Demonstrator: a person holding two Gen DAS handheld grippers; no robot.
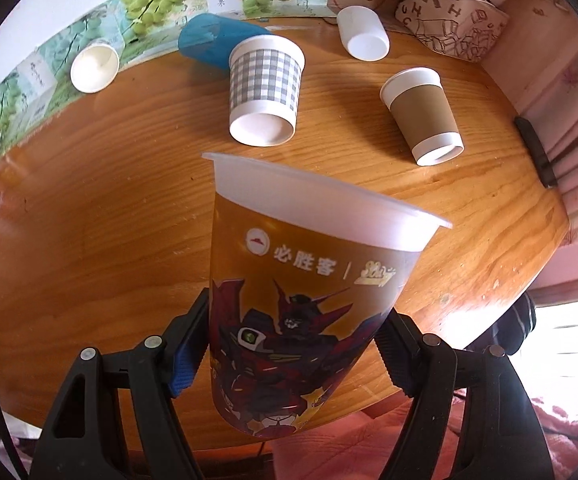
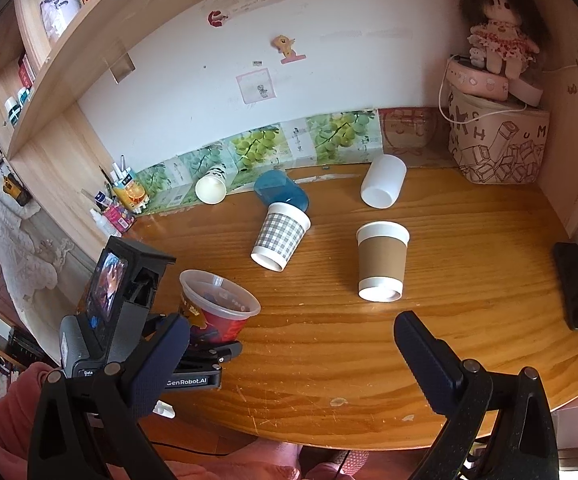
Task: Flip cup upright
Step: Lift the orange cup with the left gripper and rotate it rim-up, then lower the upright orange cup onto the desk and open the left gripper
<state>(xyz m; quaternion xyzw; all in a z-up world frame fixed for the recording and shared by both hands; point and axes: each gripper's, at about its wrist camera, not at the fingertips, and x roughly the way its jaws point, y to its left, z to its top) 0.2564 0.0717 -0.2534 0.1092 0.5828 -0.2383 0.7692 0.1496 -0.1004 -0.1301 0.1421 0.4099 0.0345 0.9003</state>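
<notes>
Currently left gripper [image 1: 293,344] clasps printed cup [image 1: 305,280] upright.

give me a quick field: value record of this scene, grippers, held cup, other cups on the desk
left gripper: shut on the printed plastic cup, rim up, above the desk
right gripper: open, holds nothing
checked cup: on its side, against the blue cup
brown-sleeve cup: not upright, base toward the camera
white plastic cup: on its side, near the patterned box
white paper cup: on its side by the back wall
phone: flat at the desk's right edge
</notes>
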